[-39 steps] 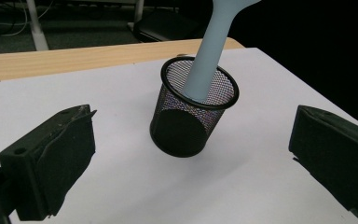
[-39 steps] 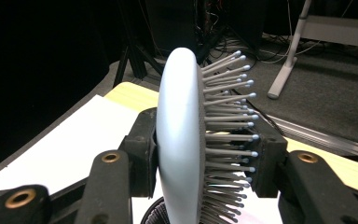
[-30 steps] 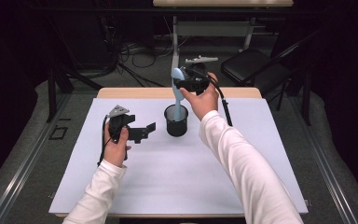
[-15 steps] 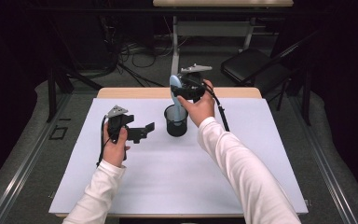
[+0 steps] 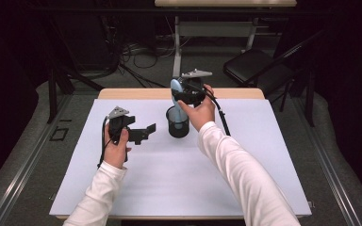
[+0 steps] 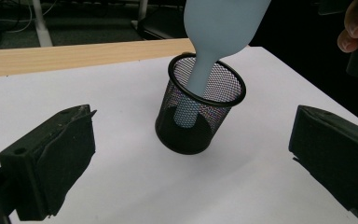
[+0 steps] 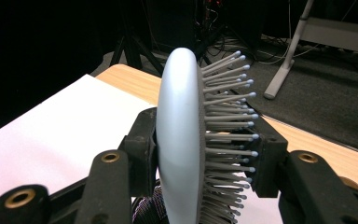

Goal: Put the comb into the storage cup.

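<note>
Right gripper [image 5: 181,94]: clamped on the head of a pale blue hairbrush [image 7: 182,140], one jaw against the smooth back, the other against the bristles; that grip was plain in the right gripper view, where the high view gave just a blue sliver above the cup.

Left gripper [image 5: 143,132]: jaws wide apart, holding nothing, aimed at the cup from the left and held above the white table cover [image 5: 169,179]. Its own view supplied what the others lacked: the brush handle pointing down inside the black mesh cup [image 6: 200,112], its tip low in the cup near the bottom.

Change over the last second: the right gripper had risen slightly and tilted, the brush with it; the left gripper had kept its place.

Cup: upright on the cover, near the wooden table edge [image 5: 132,93], containing the brush handle alone.
</note>
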`<state>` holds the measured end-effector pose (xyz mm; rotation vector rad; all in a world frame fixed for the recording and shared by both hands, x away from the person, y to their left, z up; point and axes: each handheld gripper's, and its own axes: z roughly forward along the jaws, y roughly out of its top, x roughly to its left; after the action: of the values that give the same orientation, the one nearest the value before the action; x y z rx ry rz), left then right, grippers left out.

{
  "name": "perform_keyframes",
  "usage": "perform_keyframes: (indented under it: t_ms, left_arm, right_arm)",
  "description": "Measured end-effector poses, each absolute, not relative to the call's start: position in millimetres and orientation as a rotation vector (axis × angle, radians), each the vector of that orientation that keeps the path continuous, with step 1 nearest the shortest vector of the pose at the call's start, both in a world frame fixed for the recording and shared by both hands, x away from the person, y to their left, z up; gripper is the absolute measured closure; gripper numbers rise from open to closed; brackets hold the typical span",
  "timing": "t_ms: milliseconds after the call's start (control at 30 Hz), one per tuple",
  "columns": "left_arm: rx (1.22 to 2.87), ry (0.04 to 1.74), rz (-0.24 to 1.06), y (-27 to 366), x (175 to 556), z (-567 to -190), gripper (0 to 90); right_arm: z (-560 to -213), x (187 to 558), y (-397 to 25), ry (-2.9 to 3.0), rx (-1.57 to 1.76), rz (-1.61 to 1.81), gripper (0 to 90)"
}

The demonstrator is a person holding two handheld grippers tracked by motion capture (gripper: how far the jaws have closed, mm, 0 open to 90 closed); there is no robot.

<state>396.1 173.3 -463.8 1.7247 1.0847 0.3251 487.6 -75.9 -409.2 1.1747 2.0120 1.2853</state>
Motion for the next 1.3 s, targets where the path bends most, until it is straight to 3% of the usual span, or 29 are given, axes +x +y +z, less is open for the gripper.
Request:
perform_keyframes:
  t_ms: [1300]
  left_arm:
    - [1.737,1.090,0.325,171.7,397.5,-467.4,0.4]
  right_arm:
    - [-415.2,485.9,-73.8,2.037,1.178,1.281,45.8]
